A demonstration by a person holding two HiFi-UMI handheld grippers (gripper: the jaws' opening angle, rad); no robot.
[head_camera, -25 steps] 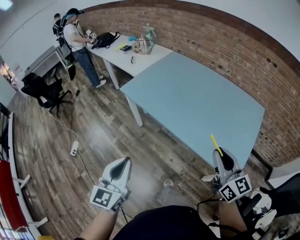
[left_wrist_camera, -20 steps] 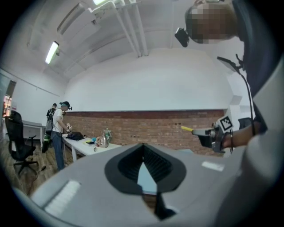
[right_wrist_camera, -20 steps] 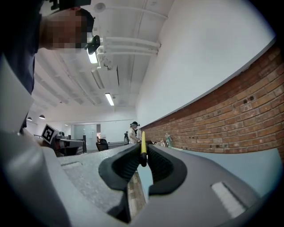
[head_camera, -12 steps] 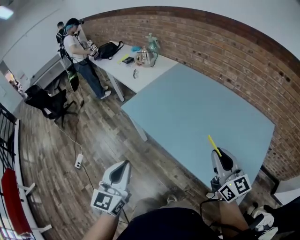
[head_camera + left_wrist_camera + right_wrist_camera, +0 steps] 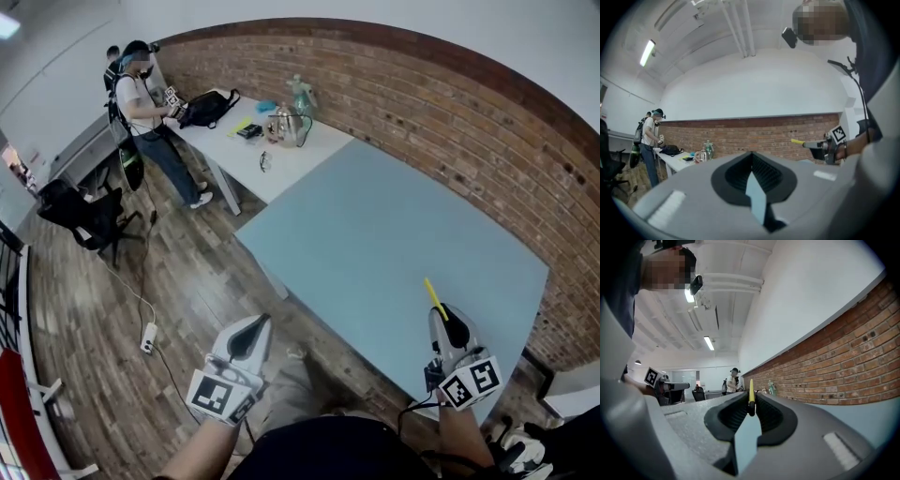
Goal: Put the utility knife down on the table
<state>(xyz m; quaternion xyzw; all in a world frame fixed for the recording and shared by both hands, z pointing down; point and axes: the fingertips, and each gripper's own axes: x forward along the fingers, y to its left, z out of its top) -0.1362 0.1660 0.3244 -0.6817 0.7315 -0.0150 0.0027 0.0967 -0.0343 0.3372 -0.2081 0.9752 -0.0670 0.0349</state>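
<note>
The utility knife [image 5: 433,296] is a slim yellow stick that juts forward out of my right gripper [image 5: 442,315], whose jaws are shut on it. It hangs over the near edge of the light-blue table [image 5: 375,216]. In the right gripper view the knife [image 5: 751,395] stands upright between the black pads [image 5: 764,416]. My left gripper [image 5: 256,325] hovers over the wooden floor left of the table, jaws shut and empty. The left gripper view shows its closed tips [image 5: 751,154], with the right gripper [image 5: 820,148] and the knife's yellow tip [image 5: 798,141] off to the right.
A white table [image 5: 281,159] joins the blue one at the far left, with a kettle [image 5: 284,124], a spray bottle [image 5: 300,94] and a black bag [image 5: 208,106]. A person [image 5: 141,103] stands beside it. A black chair [image 5: 80,202] and a power strip [image 5: 147,344] are on the floor. A brick wall [image 5: 450,122] runs behind.
Both grippers have come forward toward the blue table. The right one still grips the knife, which now reaches over the table's near edge. The left stays shut above the floor.
</note>
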